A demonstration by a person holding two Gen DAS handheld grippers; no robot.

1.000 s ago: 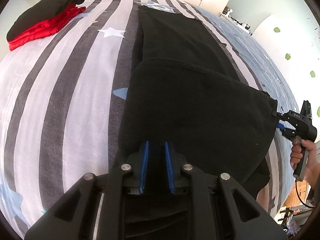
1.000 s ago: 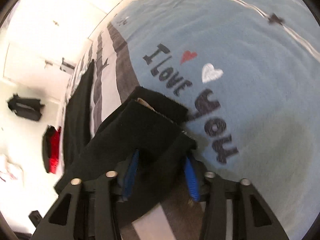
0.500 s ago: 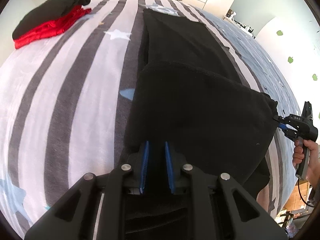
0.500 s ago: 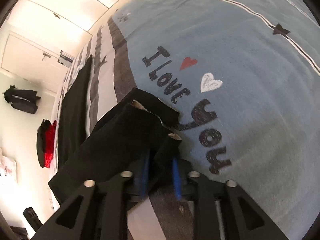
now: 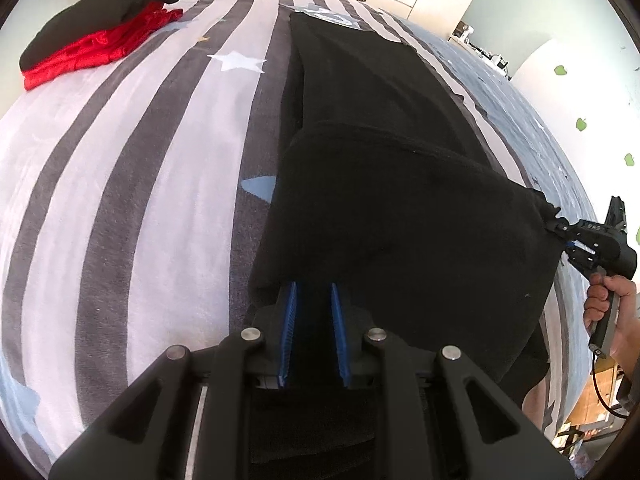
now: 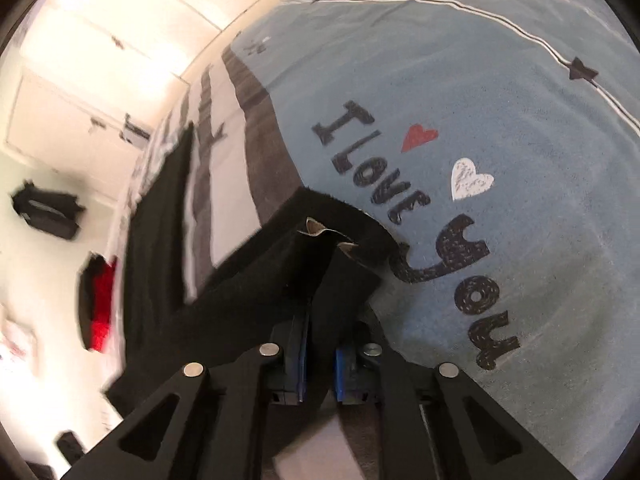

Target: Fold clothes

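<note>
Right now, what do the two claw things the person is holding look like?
Each claw is black, with angular arms full of triangle-shaped cutouts, round silver bolts and ridged blue pads on the fingers. The left claw and the right claw show this up close. From farther off, the right claw has a chunky black body on a grey handle with a thin black cable hanging below.

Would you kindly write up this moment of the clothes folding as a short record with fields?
surface: bed with striped, star-printed blanket
garment in work: black garment, long, its near end doubled over the rest
left gripper: clamped on the near edge of the fold
right gripper: jaws closing on the garment's corner, fabric between them
right hand: on the gripper's handle
set aside: black and red clothes pile at the far left of the bed
</note>
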